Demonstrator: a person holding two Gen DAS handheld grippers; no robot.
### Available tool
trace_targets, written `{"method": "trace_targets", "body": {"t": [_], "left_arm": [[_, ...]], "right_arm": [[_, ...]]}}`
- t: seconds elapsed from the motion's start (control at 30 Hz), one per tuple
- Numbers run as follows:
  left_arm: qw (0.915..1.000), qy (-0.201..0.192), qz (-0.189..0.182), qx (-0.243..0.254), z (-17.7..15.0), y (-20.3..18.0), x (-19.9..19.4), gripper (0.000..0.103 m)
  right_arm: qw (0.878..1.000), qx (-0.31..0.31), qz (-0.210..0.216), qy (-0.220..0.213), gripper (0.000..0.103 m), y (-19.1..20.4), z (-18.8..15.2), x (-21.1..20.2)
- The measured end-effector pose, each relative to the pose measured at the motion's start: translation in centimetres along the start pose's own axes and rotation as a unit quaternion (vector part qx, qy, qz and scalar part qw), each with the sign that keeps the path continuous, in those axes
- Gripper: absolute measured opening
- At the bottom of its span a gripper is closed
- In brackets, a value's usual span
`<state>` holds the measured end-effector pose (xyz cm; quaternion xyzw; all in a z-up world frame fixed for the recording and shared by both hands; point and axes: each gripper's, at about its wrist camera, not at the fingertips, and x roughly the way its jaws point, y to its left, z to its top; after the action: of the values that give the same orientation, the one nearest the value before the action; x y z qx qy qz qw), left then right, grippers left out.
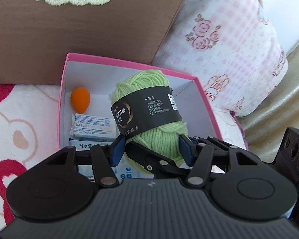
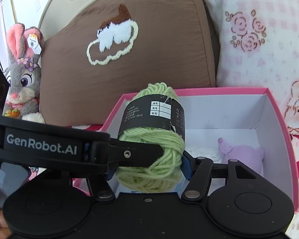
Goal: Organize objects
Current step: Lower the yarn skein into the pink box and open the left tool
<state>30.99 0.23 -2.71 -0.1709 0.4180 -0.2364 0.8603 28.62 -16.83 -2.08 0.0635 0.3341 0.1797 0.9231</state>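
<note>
One skein of green yarn (image 1: 149, 107) with a black paper band sat over the open pink box (image 1: 201, 91), between the fingers of both grippers. Beyond the left fingers, inside the box: one orange egg-shaped sponge (image 1: 80, 99), one small white packet (image 1: 92, 127), one wipes pack (image 1: 83, 145) partly hidden under the linkage. Beyond the right fingers: one purple plush toy (image 2: 242, 152) on the box floor. One rabbit plush (image 2: 23, 75) stood outside the box, one brown cushion (image 2: 139, 59) behind it.

Left gripper (image 1: 151, 149) pointed down into the box, blue pads pressed on either flank of the skein's lower end, clamping it. Right gripper (image 2: 147, 163) approached crosswise, its pads also flanking the skein; contact on the near side was hidden by the left gripper's finger, so cannot tell if it gripped
</note>
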Motion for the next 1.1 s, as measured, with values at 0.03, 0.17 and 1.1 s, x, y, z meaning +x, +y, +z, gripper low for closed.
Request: {"method": "trace_targets", "body": {"t": [0.03, 0.17, 1.1], "left_arm": [[1.0000, 0.000, 0.002, 0.000, 0.0, 0.2, 0.2, 0.056], [1.0000, 0.003, 0.002, -0.007, 0.0, 1.0, 0.9, 0.055], [0.9955, 0.005, 0.080, 0.051, -0.7, 0.2, 2.2, 0.040]], "right_arm": [[1.000, 0.001, 0.002, 0.002, 0.067, -0.1, 0.0, 0.3], [1.000, -0.004, 0.005, 0.007, 0.069, -0.2, -0.3, 1.2], [0.993, -0.118, -0.016, 0.014, 0.068, 1.6, -1.4, 1.6]]}}
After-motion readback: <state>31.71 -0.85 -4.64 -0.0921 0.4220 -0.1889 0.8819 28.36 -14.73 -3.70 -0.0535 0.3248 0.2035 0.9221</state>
